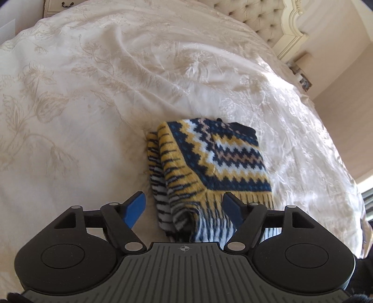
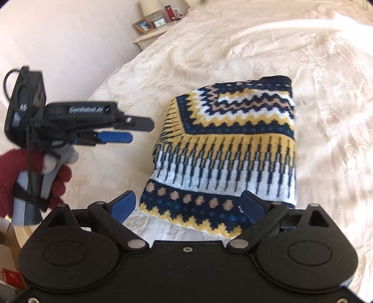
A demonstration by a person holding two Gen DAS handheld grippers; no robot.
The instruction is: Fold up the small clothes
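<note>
A small knitted sweater (image 1: pixel 209 160) with navy, yellow and white zigzag patterns lies folded into a compact rectangle on the cream bedspread (image 1: pixel 93 93). My left gripper (image 1: pixel 184 207) is open just above the sweater's near edge, one blue finger on each side of the fold and nothing pinched. In the right wrist view the same sweater (image 2: pixel 228 149) lies ahead, and my right gripper (image 2: pixel 188 205) is open over its near navy hem. The left gripper (image 2: pixel 126 132) also shows there from the side, held off the sweater's left edge by a hand in a dark red glove (image 2: pixel 14 167).
The bed's tufted headboard (image 1: pixel 256 18) and carved frame (image 1: pixel 293 32) stand at the far right in the left wrist view. A nightstand (image 2: pixel 149 35) with a picture frame, a clock and a red bottle sits beyond the bed's left side. Boxes lie on the floor (image 2: pixel 9 275).
</note>
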